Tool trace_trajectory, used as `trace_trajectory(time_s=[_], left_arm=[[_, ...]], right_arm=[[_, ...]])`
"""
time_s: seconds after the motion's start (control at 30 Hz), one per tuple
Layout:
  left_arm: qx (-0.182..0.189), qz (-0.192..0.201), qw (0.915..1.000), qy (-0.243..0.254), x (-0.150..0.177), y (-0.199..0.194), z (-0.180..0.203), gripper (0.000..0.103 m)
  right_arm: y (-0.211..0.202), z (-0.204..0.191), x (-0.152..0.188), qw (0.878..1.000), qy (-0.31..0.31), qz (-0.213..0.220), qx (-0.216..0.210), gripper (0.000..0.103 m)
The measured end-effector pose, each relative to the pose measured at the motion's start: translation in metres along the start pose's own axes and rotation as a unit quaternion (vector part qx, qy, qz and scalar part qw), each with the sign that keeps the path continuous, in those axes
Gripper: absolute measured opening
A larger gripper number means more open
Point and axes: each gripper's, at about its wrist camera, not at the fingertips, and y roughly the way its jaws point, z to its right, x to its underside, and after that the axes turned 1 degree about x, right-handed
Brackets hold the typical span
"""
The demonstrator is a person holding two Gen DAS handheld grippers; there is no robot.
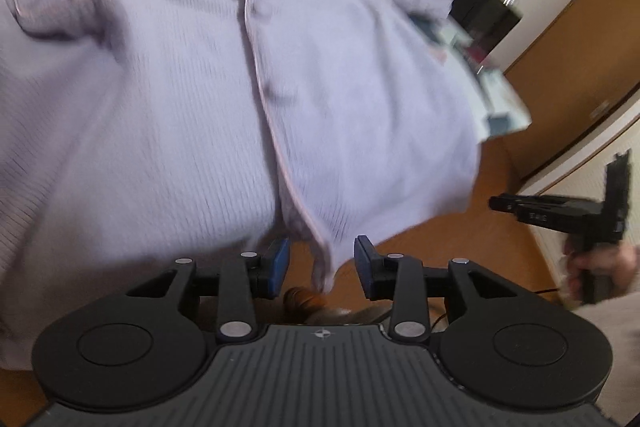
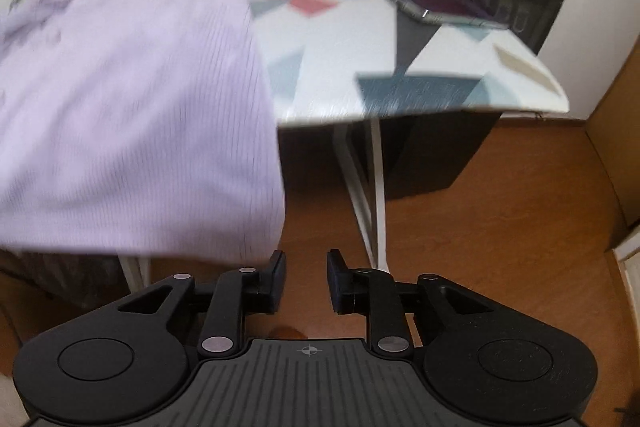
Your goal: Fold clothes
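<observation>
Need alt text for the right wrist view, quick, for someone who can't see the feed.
The right gripper hangs open and empty just off the near edge of the patterned table, beside the hanging hem of the lavender ribbed garment spread across the table's left part. A phone lies at the far right, wooden floor below.

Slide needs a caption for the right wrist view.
Right gripper open beside lilac garment draped over table edge.

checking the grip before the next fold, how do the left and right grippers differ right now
The left gripper stands wider open, with the lavender cardigan's hanging hem between its blue pads, unpinched. The right gripper is narrower, its dark pads bare, just off the cardigan's corner. Both are open and point down at the table edge.
</observation>
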Motion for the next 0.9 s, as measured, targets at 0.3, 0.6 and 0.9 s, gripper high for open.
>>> trace_trajectory(time_s=[0.3, 0.6, 0.9], left_arm=[[-0.004, 0.101, 0.9949, -0.010, -0.083, -0.040, -0.005, 0.036], [-0.075, 0.174, 0.9820, -0.002, -0.190, -0.008, 0.030, 0.037], [-0.223, 0.139, 0.9633, -0.054, -0.220, 0.077, 0.039, 0.066]], right_arm=[[-0.034, 0.032, -0.099, 0.991, 0.074, 0.086, -0.066, 0.021], [-0.005, 0.036, -0.247, 0.977, 0.077, 0.115, -0.162, 0.033], [0.088, 0.000, -0.280, 0.987, -0.008, 0.046, -0.156, 0.061]])
